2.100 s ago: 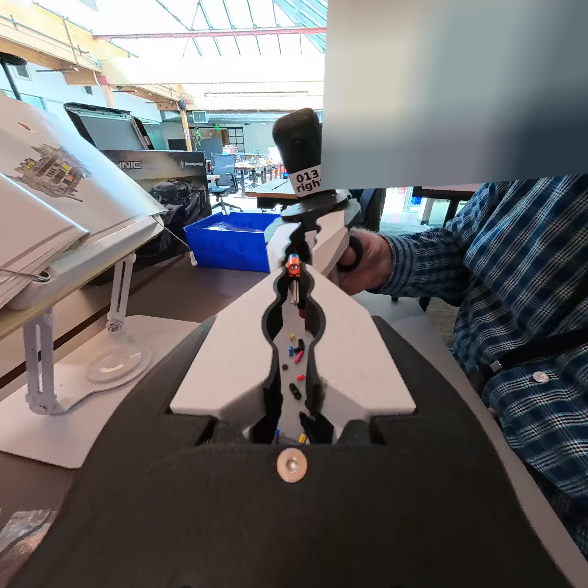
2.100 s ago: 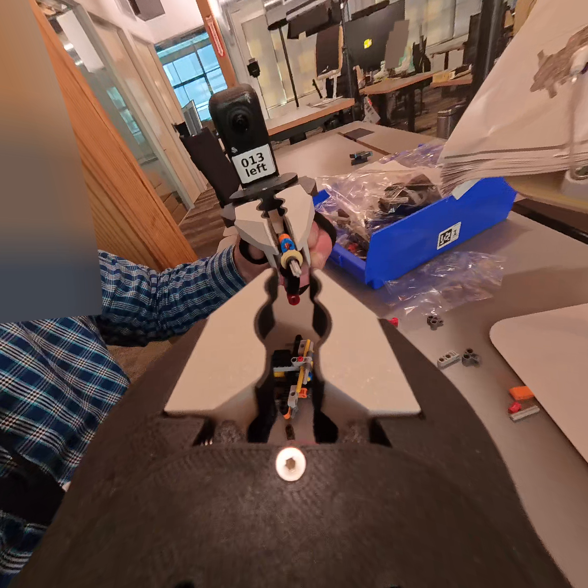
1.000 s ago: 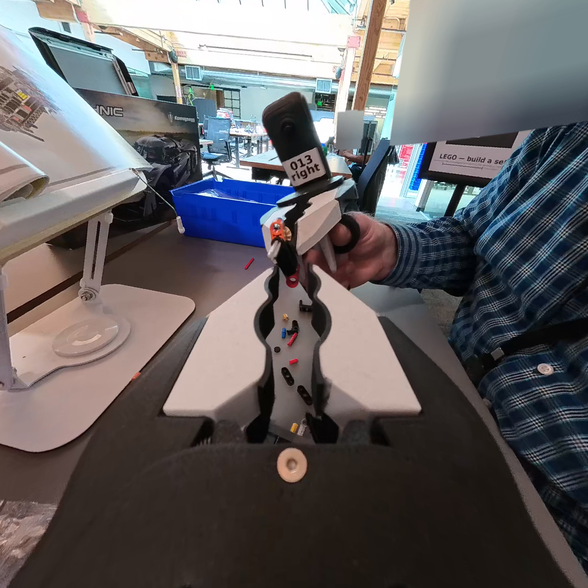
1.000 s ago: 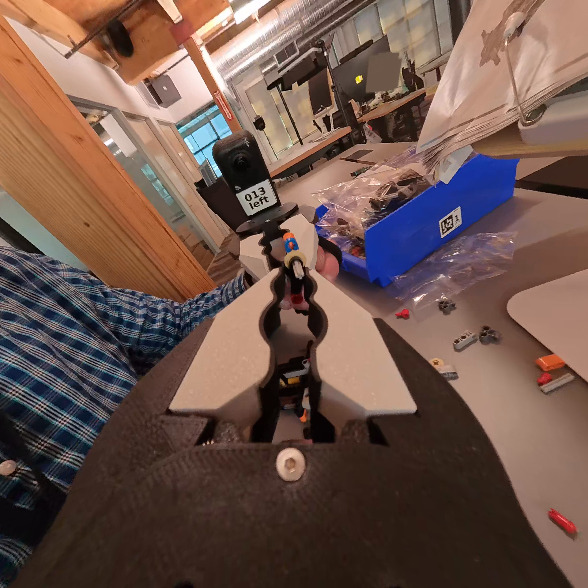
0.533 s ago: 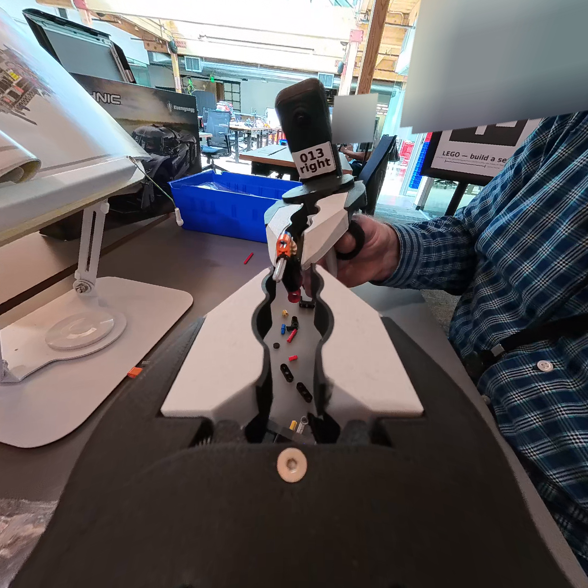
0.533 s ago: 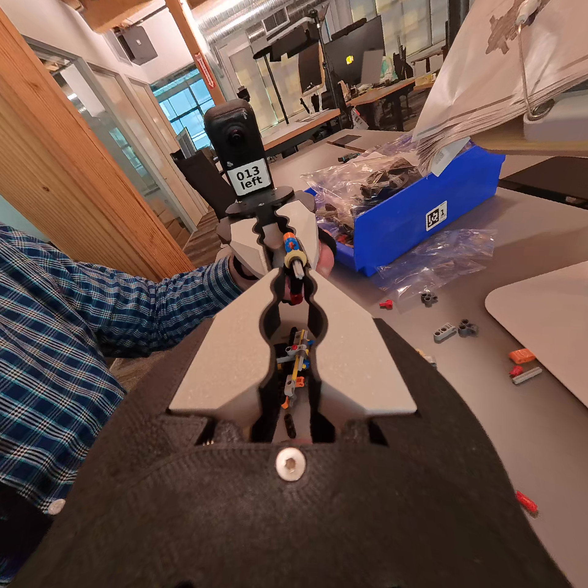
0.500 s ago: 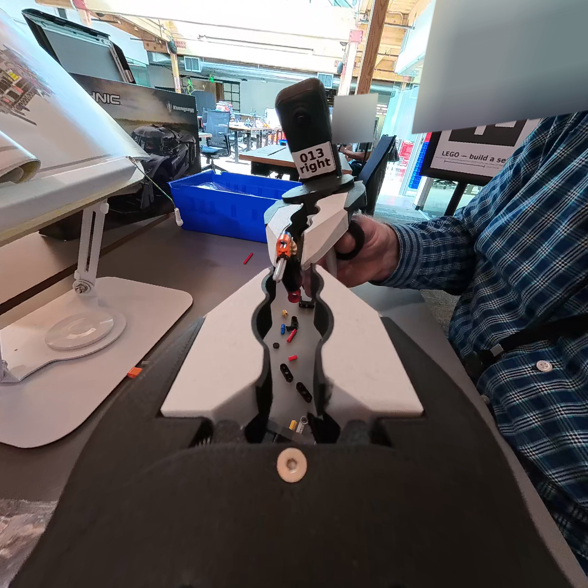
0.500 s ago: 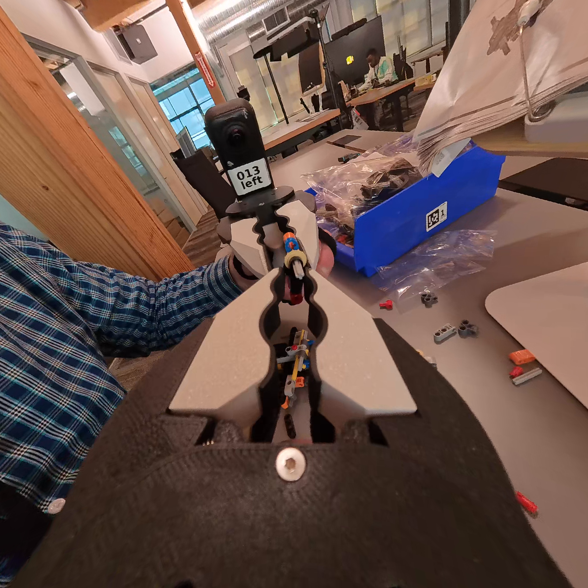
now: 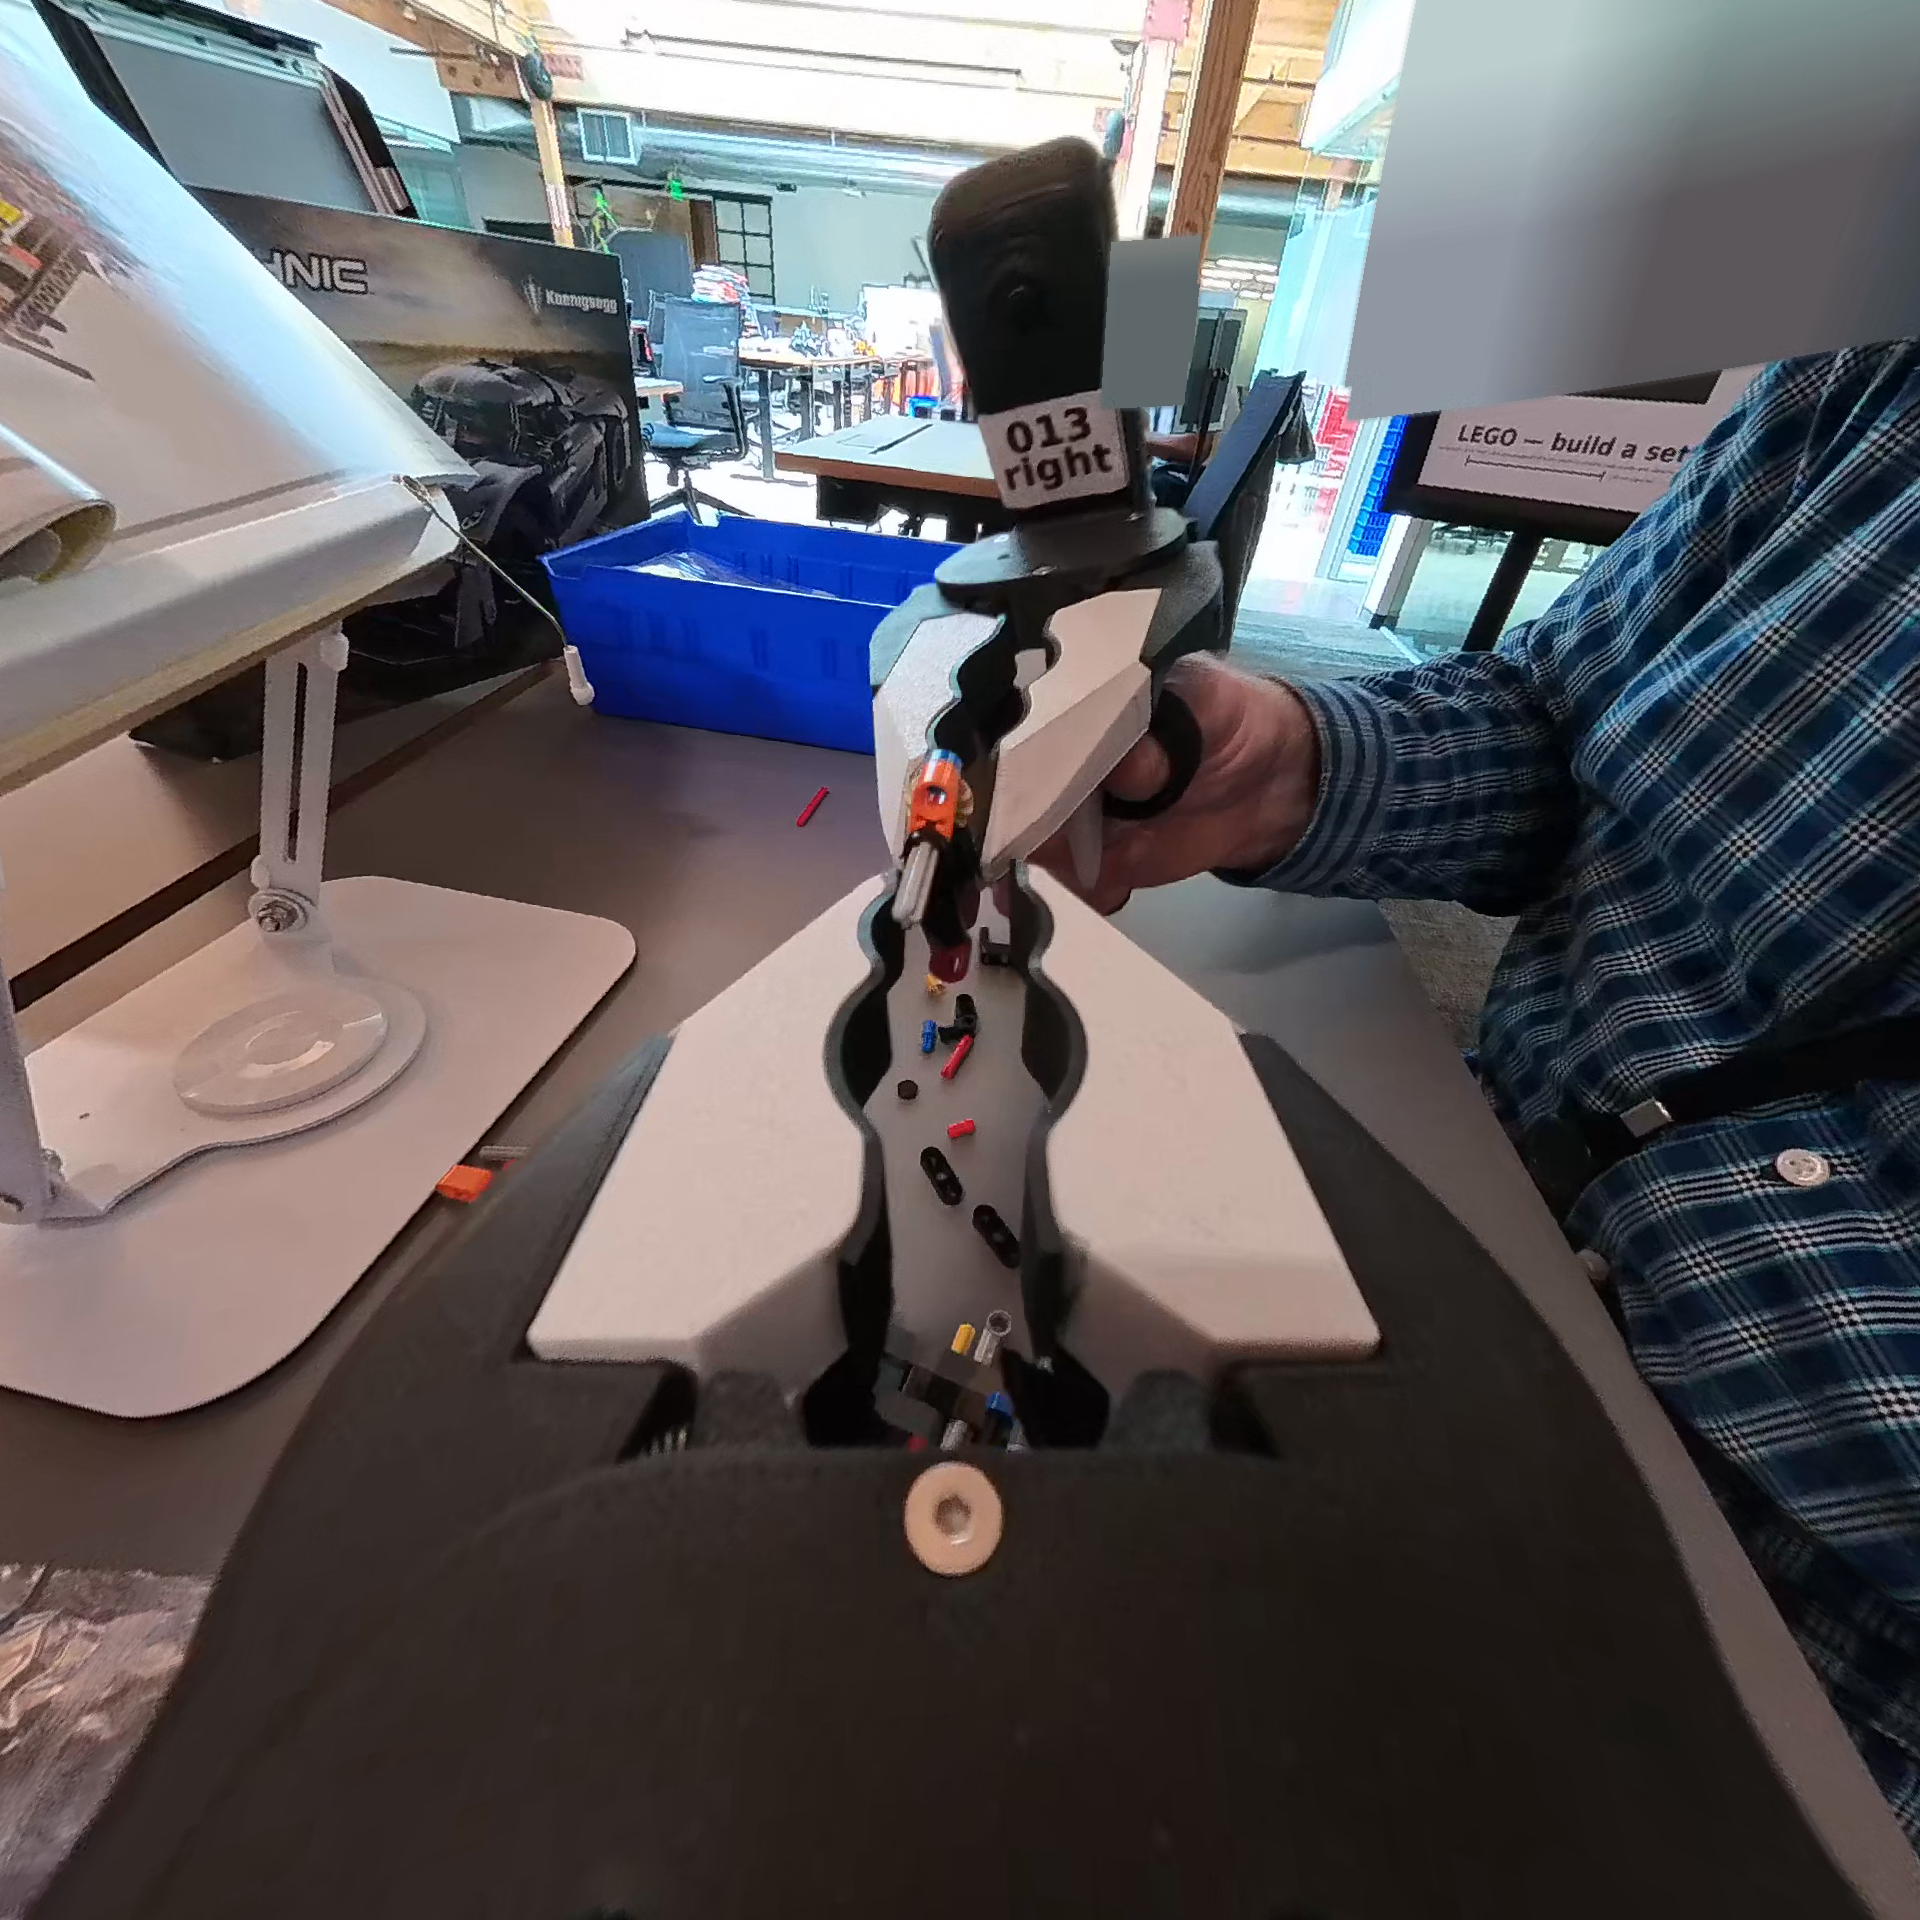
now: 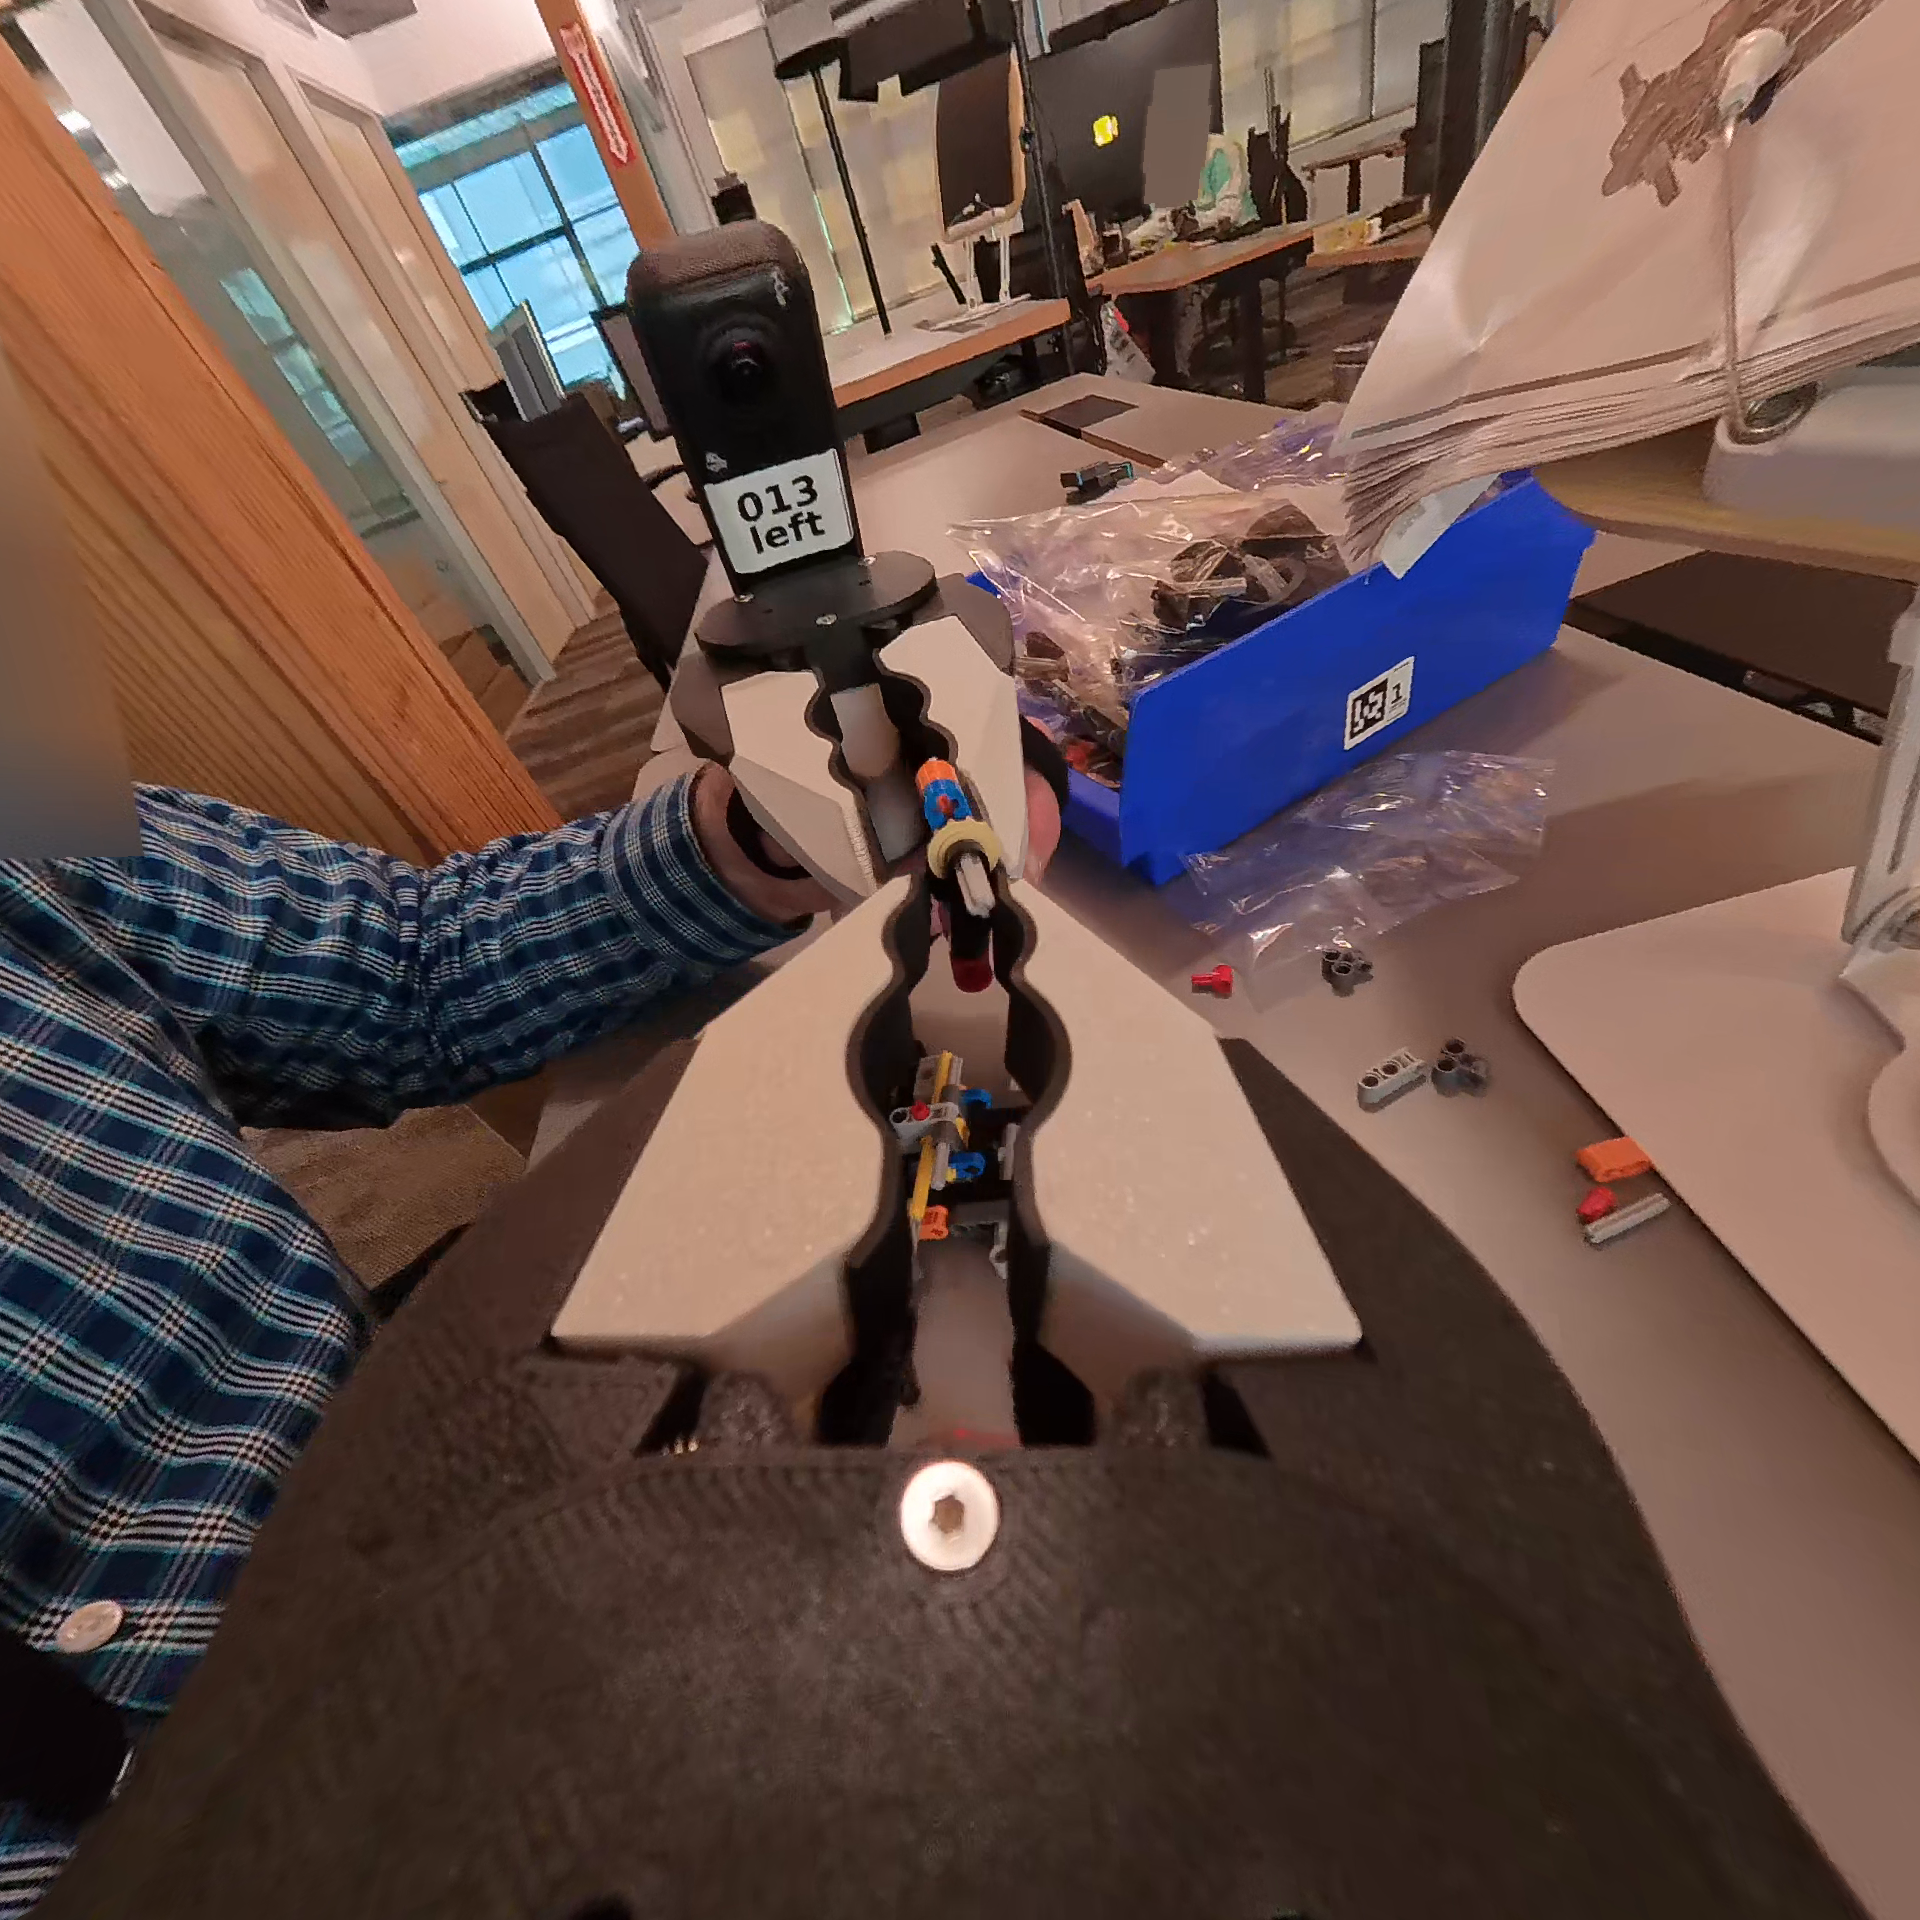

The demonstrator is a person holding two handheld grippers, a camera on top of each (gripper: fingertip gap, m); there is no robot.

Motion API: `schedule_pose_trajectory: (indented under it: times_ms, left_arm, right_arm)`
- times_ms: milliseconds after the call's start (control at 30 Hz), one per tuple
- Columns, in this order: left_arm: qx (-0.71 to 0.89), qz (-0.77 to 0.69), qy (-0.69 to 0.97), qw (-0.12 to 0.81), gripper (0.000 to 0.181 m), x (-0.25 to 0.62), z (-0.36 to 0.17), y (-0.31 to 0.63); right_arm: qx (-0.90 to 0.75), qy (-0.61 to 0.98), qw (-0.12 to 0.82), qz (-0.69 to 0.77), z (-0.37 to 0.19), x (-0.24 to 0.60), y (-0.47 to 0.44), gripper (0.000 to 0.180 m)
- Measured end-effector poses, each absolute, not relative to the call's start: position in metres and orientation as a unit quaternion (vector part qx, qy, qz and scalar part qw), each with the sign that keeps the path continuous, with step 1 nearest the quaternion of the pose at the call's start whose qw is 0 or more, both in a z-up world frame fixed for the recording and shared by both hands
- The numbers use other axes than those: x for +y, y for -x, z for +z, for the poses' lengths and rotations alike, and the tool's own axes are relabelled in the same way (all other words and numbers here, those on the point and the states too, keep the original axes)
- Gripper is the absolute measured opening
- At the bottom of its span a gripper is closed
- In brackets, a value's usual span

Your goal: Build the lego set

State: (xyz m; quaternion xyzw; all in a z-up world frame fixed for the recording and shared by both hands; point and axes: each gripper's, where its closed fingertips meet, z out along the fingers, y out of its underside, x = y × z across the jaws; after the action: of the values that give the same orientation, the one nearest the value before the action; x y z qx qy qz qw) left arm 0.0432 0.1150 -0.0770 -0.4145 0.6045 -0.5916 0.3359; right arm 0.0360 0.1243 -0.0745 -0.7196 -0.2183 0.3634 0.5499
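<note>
A small lego sub-assembly [image 9: 932, 821] stands upright between the two grippers, which meet tip to tip. It has an orange and blue top, a tan gear, a pale axle and a black piece with a red end. It also shows in the right wrist view [image 10: 961, 852]. My left gripper [image 9: 951, 914] is shut on it, and so is my right gripper [image 10: 958, 914]. A larger part-built model [image 10: 940, 1143] lies on the table under my right gripper. Small loose pins and connectors [image 9: 940, 1174] lie under my left gripper.
A blue bin [image 10: 1299, 707] of bagged parts stands at the back and also shows in the left wrist view [image 9: 727, 623]. An instruction booklet [image 9: 156, 416] sits on a white stand [image 9: 260, 1039]. Loose grey [image 10: 1392, 1075] and orange [image 10: 1610, 1155] pieces lie beside the stand base. The person sits close by. My left and right fingertips are right by each other.
Both grippers have shifted and tilted a little while staying closed tip to tip on the sub-assembly. It now leans more than two seconds ago.
</note>
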Motion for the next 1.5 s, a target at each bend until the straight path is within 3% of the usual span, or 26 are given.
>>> schedule_pose_trajectory:
  times_ms: [300, 900, 1200, 1500]
  left_arm:
    - [0.615, -0.542, 0.418, 0.393, 0.028, 0.126, -0.075, -0.043]
    - [0.698, -0.234, 0.298, 0.607, 0.01, 0.125, -0.076, -0.045]
    - [0.69, -0.174, 0.271, 0.648, 0.005, 0.125, -0.067, -0.044]
    - [0.701, -0.156, 0.277, 0.638, 0.005, 0.128, -0.076, -0.048]
  right_arm:
    - [-0.302, 0.764, 0.553, 0.136, -0.086, 0.132, -0.045, 0.008]
    - [-0.434, 0.701, 0.554, -0.113, -0.079, 0.129, -0.045, 0.008]
    - [-0.437, 0.666, 0.592, -0.125, -0.066, 0.126, -0.048, 0.01]
    - [-0.475, 0.658, 0.565, -0.148, -0.07, 0.121, -0.052, 0.008]
